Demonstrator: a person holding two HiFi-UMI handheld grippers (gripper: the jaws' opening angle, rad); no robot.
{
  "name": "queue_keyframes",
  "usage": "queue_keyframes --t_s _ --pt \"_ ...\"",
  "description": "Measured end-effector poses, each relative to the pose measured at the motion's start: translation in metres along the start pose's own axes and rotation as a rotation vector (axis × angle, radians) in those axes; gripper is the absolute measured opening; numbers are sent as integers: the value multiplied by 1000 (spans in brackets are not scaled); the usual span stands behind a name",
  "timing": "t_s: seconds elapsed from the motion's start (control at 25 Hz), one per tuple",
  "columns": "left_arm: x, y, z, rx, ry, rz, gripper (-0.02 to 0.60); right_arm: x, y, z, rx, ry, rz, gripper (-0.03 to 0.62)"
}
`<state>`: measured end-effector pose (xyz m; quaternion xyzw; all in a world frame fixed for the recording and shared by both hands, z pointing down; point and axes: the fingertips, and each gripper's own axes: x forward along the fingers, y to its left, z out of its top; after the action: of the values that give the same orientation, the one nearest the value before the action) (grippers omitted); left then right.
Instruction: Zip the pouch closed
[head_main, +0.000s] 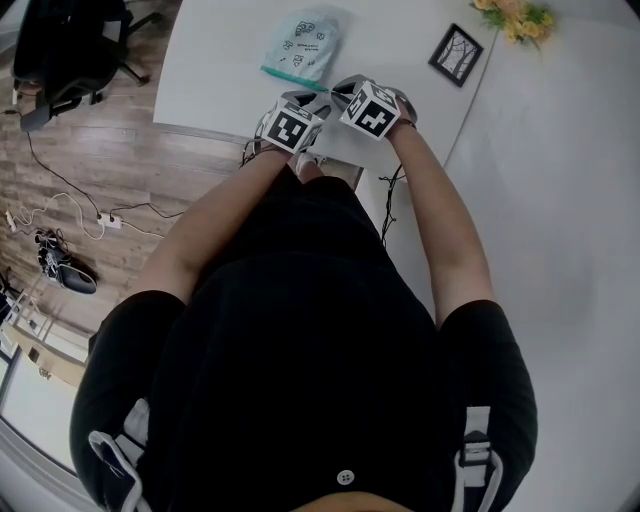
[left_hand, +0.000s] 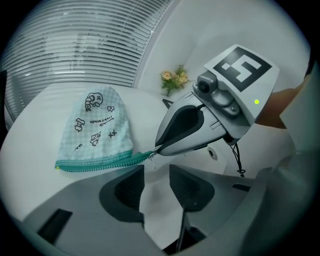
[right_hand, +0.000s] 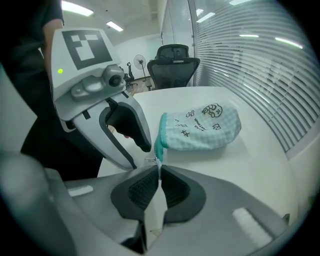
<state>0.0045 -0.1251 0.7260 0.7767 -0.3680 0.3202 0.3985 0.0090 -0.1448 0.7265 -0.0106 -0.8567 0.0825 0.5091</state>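
Note:
A pale blue checked pouch (head_main: 300, 45) with a teal zipper (left_hand: 95, 162) lies flat on the white table (head_main: 400, 40). My right gripper (right_hand: 159, 176) is shut on the near end of that zipper, and the teal tape runs down between its pads. In the left gripper view the right gripper's tip (left_hand: 157, 147) pinches the zipper end, with a small clear tab hanging beside it. My left gripper (left_hand: 156, 172) stands open just in front of that end, with only bare table between its pads. The pouch (right_hand: 200, 127) stretches away from both grippers.
A small framed picture (head_main: 455, 55) and a bunch of flowers (head_main: 515, 18) sit at the table's far right. A black office chair (head_main: 70, 45) stands on the wooden floor to the left, with cables nearby. Window blinds (left_hand: 80, 50) run behind the table.

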Motion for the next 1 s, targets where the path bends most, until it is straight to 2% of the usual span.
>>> queue_keyframes --t_s 0.28,0.52,1.0 --pt "-1 5 -2 -34 -2 8 90 -1 12 12 17 -26 11 25" --pt "-2 9 -5 -35 21 37 11 -4 16 14 15 -30 10 25" --pt "-9 15 4 -49 22 48 9 -12 12 18 0 8 -33 23"
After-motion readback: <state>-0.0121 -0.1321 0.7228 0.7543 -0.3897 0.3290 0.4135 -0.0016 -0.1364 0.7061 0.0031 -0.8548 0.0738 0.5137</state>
